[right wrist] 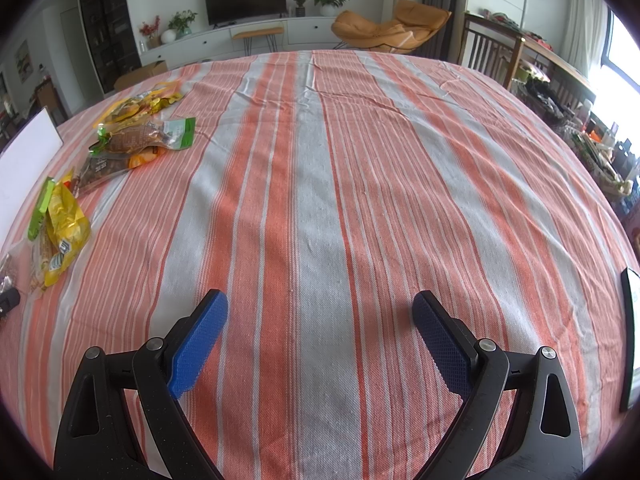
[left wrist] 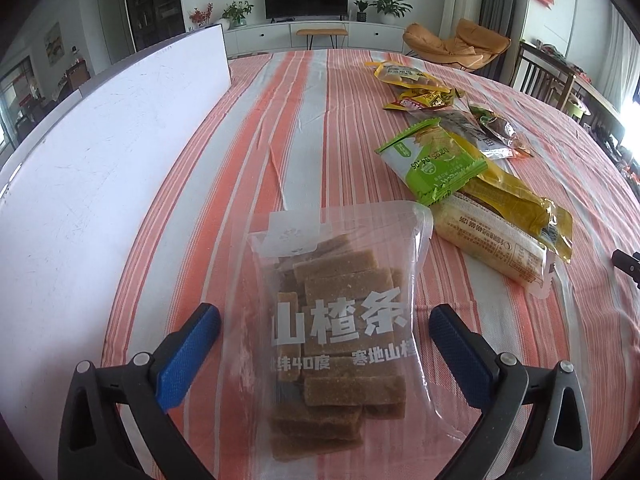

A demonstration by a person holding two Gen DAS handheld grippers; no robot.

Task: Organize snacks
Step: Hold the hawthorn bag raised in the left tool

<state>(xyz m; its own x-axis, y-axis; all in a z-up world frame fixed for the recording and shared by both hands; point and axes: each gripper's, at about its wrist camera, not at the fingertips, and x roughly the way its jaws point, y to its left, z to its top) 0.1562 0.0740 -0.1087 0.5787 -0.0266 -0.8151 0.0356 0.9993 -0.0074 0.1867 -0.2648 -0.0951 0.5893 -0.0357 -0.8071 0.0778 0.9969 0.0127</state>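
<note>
A clear bag of brown hawthorn strips (left wrist: pixel 340 332) lies flat on the striped tablecloth (left wrist: pixel 312 128), between the wide-apart blue pads of my left gripper (left wrist: pixel 324 320). The pads do not touch the bag. To its right lies a pile of snack packs: a green-and-white pack (left wrist: pixel 432 160), a cream-coloured pack (left wrist: pixel 496 248), a yellow pack (left wrist: pixel 524 208) and more yellow and dark packs (left wrist: pixel 420 88) further back. My right gripper (right wrist: pixel 320 312) hovers open over bare cloth with nothing between its pads. The same pile (right wrist: pixel 64 208) shows at the far left of the right wrist view.
A large white board or box (left wrist: pixel 100 160) stands along the left side of the table. A dark flat object (right wrist: pixel 630 340) lies at the table's right edge. Beyond the table are a chair (left wrist: pixel 540 76), an orange lounger and a TV cabinet.
</note>
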